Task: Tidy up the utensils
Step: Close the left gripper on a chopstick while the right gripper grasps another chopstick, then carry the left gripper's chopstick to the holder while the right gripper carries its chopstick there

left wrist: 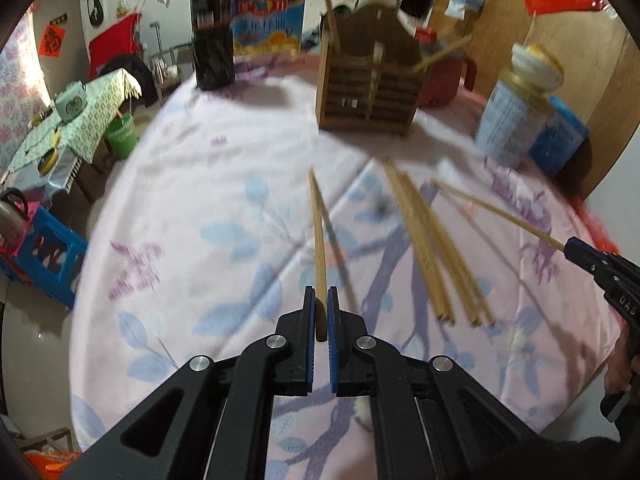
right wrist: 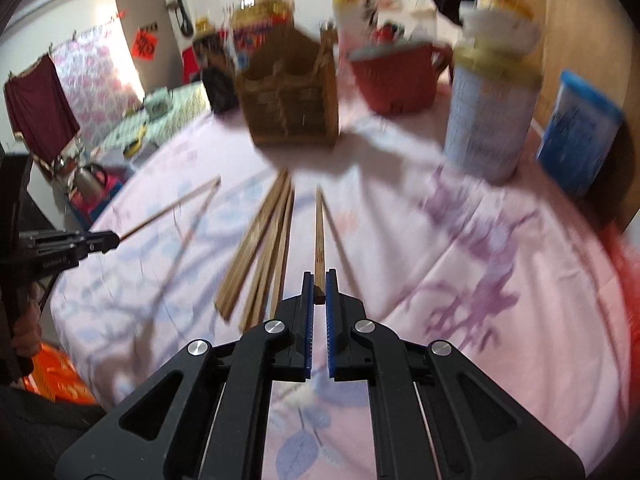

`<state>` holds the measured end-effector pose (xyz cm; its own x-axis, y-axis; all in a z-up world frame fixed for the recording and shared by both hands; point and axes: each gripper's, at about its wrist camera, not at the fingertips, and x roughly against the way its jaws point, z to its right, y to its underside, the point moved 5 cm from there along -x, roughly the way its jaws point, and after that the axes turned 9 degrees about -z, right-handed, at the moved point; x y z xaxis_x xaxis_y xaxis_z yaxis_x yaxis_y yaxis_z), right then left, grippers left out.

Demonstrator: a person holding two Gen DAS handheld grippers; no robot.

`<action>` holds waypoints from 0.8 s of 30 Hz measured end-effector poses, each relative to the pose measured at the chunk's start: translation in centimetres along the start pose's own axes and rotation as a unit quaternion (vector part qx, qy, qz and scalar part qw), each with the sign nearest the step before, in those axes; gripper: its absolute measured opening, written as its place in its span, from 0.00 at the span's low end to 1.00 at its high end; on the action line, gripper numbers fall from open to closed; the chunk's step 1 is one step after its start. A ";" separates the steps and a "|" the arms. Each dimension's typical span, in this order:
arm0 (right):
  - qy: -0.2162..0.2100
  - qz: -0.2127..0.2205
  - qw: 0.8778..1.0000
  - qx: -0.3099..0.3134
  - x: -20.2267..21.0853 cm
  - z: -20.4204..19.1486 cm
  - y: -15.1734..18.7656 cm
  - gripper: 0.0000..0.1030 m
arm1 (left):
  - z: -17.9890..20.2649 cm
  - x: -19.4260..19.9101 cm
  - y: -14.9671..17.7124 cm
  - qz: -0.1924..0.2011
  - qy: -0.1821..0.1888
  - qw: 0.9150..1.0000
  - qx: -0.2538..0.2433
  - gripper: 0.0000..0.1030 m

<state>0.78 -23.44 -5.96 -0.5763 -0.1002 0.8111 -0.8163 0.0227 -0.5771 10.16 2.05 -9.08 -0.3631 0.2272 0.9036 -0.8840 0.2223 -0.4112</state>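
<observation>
Clearly each gripper is clamped on one wooden chopstick: the left gripper (left wrist: 321, 300) pinches the thick end of the left chopstick (left wrist: 318, 236) between its blue pads, and the right gripper (right wrist: 319, 284) does the same with the right chopstick (right wrist: 319, 240). Both sticks point toward the wooden utensil holder (left wrist: 368, 84), which stands upright at the far side of the table, and their tips stop well short of it. Between the two held sticks, on the near side of the holder, a loose bundle of chopsticks (left wrist: 436, 256) lies flat on the floral tablecloth (left wrist: 200, 208), fanned slightly apart. A few sticks already lean out of the holder's compartments. Just behind the holder on its right sits a red pot (right wrist: 394, 76), and further right of that a pale labelled jar (right wrist: 490, 120) with a blue box (right wrist: 580, 128) beside it. Left of the holder stands a dark bottle (left wrist: 212, 40). Both views are blurred.
</observation>
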 end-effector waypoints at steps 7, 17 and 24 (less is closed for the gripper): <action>-0.004 0.068 0.998 0.003 4.8 -0.2 -3.4 0.06 | 1.2 4.7 -3.2 0.052 0.014 0.999 -0.008 0.06; -0.010 0.082 0.997 -0.002 6.3 -0.5 -3.6 0.06 | 2.0 6.6 -3.7 0.060 0.025 0.998 -0.008 0.06; -0.012 0.085 0.996 -0.009 6.5 -0.3 -3.7 0.06 | 1.7 6.8 -3.4 0.055 0.026 0.998 -0.002 0.06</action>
<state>0.00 -23.83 1.48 -0.7053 -0.1174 0.6991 -0.7076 0.0590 -0.7041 10.22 1.21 -1.27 -0.4424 0.3001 0.8451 -0.8381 0.1971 -0.5087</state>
